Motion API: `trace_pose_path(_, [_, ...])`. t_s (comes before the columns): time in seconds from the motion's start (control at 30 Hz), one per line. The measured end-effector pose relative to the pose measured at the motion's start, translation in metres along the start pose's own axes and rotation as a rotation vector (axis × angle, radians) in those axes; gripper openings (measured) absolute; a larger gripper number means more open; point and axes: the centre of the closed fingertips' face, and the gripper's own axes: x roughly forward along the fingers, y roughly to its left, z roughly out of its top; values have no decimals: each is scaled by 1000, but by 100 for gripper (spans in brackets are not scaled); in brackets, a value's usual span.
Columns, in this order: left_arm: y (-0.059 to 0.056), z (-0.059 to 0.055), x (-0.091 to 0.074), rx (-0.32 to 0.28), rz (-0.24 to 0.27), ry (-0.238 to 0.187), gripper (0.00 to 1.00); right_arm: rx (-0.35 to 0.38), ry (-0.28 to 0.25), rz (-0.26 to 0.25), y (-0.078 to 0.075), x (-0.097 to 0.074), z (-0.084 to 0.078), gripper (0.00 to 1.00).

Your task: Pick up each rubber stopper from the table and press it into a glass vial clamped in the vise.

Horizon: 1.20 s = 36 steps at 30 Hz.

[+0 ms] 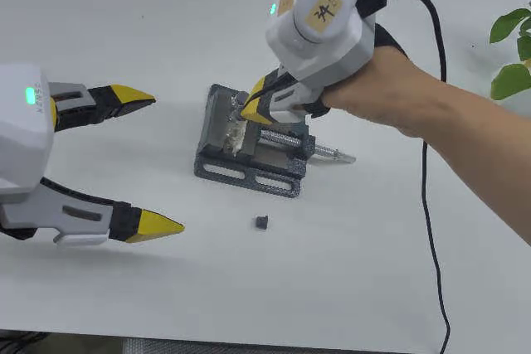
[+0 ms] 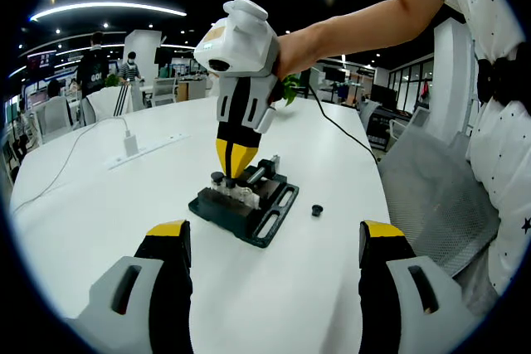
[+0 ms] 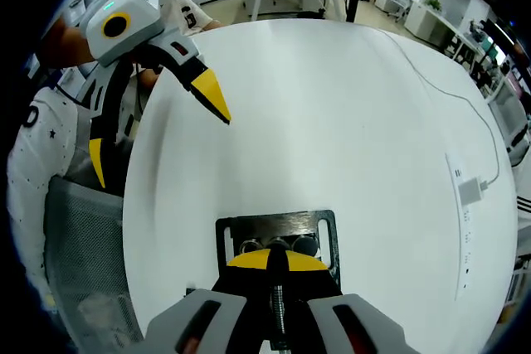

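Left gripper (image 1: 153, 163): hovers well to the left of the vise (image 1: 249, 173), above the table. Its jaws are spread wide with nothing between them, and the yellow tips point toward the vise.
Vise: dark grey, flat on the white table, with its screw handle sticking out to the right.
Glass vials (image 1: 239, 133): a short row clamped upright between the vise's jaws. In the right gripper view at least one mouth looks dark, as if capped.
Right gripper (image 1: 253, 109): directly over the vise, tips down on the vials. Its jaws are drawn together, and whether a stopper sits between them is hidden.
Rubber stopper (image 1: 262, 222): small, black and loose on the table just in front of the vise, on the person's side. It is too small to tell its axis.
Key relation: the stopper lies to the right of the left gripper's lower tip and below the right gripper. The open, free left gripper looks the readier one.
Writing: the yellow sticker (image 1: 323, 10) on the right gripper carries a dark handwritten mark that is not legible.
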Motion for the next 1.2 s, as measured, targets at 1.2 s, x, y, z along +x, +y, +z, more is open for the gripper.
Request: trace_pose_path(1.2, [6,4,0,-9,18,-22,81,-85,62,9,9,0,4,0])
